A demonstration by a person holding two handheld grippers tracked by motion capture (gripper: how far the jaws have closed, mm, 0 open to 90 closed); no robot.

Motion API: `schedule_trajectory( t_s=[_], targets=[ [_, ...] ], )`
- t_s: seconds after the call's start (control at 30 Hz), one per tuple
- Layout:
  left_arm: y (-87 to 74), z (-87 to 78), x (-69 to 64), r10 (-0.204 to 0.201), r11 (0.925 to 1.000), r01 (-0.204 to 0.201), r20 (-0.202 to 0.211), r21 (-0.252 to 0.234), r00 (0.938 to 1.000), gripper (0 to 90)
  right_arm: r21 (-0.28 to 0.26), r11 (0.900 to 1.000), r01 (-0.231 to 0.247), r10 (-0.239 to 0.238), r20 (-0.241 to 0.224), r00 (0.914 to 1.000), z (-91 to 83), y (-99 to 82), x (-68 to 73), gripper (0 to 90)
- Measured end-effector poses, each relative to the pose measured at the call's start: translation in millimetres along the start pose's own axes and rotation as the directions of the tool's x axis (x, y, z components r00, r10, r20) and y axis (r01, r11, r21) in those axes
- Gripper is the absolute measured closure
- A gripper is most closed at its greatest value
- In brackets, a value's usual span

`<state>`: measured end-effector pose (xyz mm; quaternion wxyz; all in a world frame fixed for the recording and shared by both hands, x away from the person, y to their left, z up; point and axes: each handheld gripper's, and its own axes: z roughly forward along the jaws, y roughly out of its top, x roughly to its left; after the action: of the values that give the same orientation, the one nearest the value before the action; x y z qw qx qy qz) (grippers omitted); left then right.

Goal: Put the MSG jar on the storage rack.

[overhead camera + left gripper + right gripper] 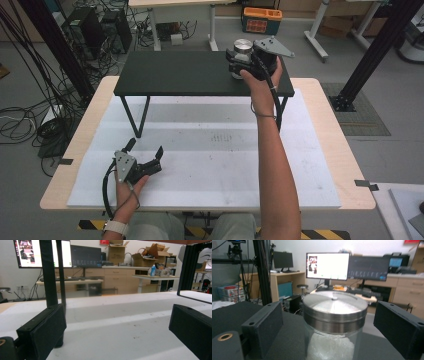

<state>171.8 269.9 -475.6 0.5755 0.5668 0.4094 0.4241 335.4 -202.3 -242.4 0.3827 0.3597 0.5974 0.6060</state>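
Standing upright on the black shelf [180,75], lidded jar [334,322], right gripper [329,325] jaws open around it, untouching.

The left gripper [146,150] is black, with blocky matte jaw pads, a grey three-cornered plate on top and a black cable looping off it. The right gripper [236,61] matches it; its pads show small screw holes and a brass-ringed hole at the base. Bare forearms; a pale wristband [116,228] on the left wrist.
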Motion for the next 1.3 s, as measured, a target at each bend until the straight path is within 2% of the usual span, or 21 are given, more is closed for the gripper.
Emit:
schedule_trajectory(
  t_s=[0.2, 0.4, 0.6, 0.77, 0.83, 1.07, 1.3],
  targets=[
    [-0.2, 0.0, 0.1, 0.0, 1.0, 0.0, 0.001, -0.001, 1.0, 1.4, -0.05, 0.9987, 0.008, -0.008, -0.009, 0.9999, -19.5, -0.8, 2.5, 3.4],
    [0.1, -0.1, 0.0, 0.001, 1.0, -0.001, -0.001, 0.0, 1.0, 1.4, -0.066, 0.9975, 0.026, -0.028, -0.02, 0.9994, -34.5, -1.2, 5.4, 3.0],
    [-0.2, -0.2, 0.2, 0.002, 1.0, -0.002, 0.0, -0.002, 1.0, 1.4, -0.103, 0.9941, 0.032, -0.036, -0.038, 0.9986, -61.3, -7.5, 8.5, 2.9],
    [0.0, -0.1, 0.0, 0.002, 1.0, -0.002, 0.0, 0.0, 1.0, 1.5, -0.112, 0.9927, 0.045, -0.051, -0.059, 0.997, -83.5, -14.1, 10.1, 3.1],
    [0.1, -0.1, -0.1, 0.002, 1.0, -0.002, -0.001, 0.0, 1.0, 1.4, -0.109, 0.9928, 0.051, -0.058, -0.059, 0.9966, -87.0, -15.8, 10.6, 3.1],
    [0.3, 0.0, -0.4, 0.002, 1.0, -0.002, -0.002, 0.001, 1.0, 1.4, -0.091, 0.9951, 0.039, -0.048, -0.089, 0.9949, -105.7, -34.4, 10.4, 3.5],
    [0.7, 0.2, -0.7, 0.003, 1.0, -0.003, -0.004, 0.004, 1.0, 1.5, -0.094, 0.9946, 0.045, -0.054, -0.097, 0.9938, -124.2, -67.0, 14.1, 4.0]
  ],
)
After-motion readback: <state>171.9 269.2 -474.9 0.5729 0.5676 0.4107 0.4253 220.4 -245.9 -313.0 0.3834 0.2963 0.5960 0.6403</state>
